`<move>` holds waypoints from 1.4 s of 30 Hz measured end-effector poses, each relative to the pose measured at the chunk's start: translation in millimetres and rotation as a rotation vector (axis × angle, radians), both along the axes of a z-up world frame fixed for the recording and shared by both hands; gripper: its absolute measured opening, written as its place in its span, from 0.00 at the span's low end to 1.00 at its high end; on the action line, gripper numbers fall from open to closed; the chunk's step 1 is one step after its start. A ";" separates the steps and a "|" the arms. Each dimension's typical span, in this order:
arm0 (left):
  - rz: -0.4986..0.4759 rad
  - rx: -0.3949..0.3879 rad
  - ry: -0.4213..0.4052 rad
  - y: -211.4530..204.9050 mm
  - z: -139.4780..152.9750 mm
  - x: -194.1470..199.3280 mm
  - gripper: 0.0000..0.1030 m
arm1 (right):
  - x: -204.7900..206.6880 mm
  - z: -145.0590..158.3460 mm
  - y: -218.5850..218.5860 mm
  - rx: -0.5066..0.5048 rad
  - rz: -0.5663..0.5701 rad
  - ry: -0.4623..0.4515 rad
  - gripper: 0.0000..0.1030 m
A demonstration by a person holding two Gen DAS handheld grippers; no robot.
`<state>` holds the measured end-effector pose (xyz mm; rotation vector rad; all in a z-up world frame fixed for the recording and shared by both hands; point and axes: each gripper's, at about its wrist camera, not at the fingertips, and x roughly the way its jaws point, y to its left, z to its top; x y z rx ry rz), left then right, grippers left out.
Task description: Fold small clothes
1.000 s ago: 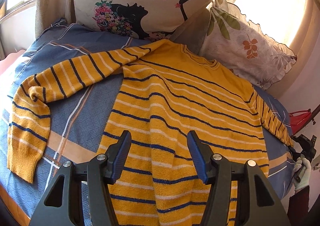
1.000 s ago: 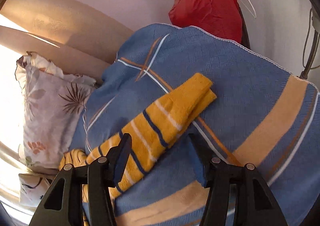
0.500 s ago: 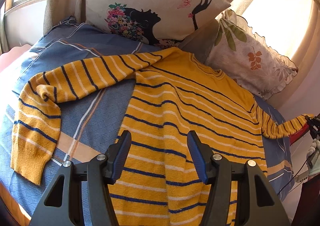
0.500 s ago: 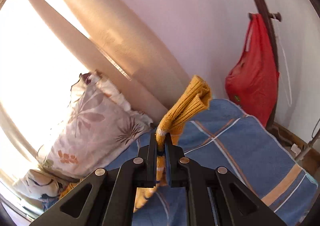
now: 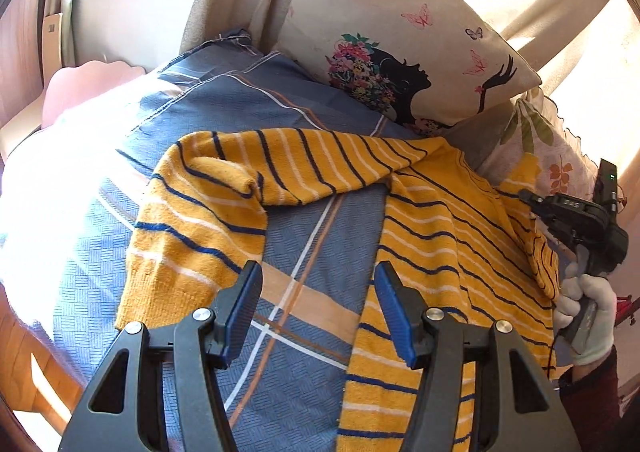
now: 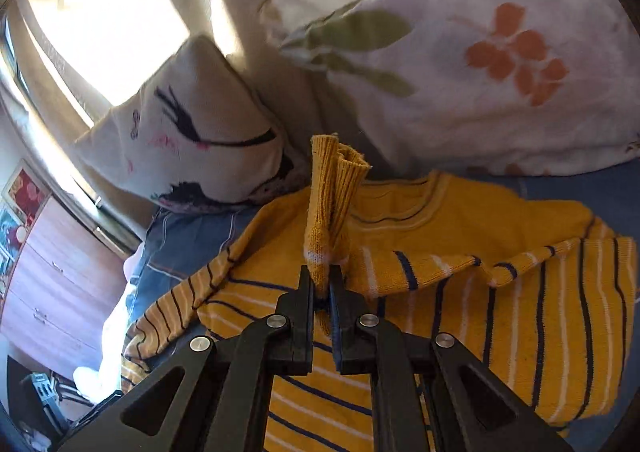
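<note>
A yellow sweater [image 5: 440, 236] with navy and white stripes lies flat on a blue plaid bedspread [image 5: 304, 252]. Its left sleeve [image 5: 208, 212] is bent downward, cuff near my left gripper. My left gripper [image 5: 318, 306] is open and empty, hovering above the bedspread between that sleeve and the sweater body. My right gripper [image 6: 322, 292] is shut on the right sleeve's cuff [image 6: 332, 188] and holds it over the sweater's chest [image 6: 440, 292], the sleeve folded across the body. The right gripper also shows in the left wrist view [image 5: 524, 194], at the sweater's right side.
A white pillow with a woman's silhouette [image 5: 400, 52] and a floral pillow [image 6: 480, 64] lean at the head of the bed. Curtains and a bright window are behind them. A wooden dresser [image 6: 48, 272] stands off the bed's far side.
My right gripper has carried the right sleeve cuff from the bed's edge inward over the sweater body. My left gripper has shifted left, toward the left sleeve.
</note>
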<state>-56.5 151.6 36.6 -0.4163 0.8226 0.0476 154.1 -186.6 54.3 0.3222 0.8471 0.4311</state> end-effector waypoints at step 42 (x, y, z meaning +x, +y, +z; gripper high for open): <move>-0.061 0.024 0.056 -28.0 -7.9 51.4 0.56 | 110.1 -41.6 66.6 -0.235 0.157 0.051 0.42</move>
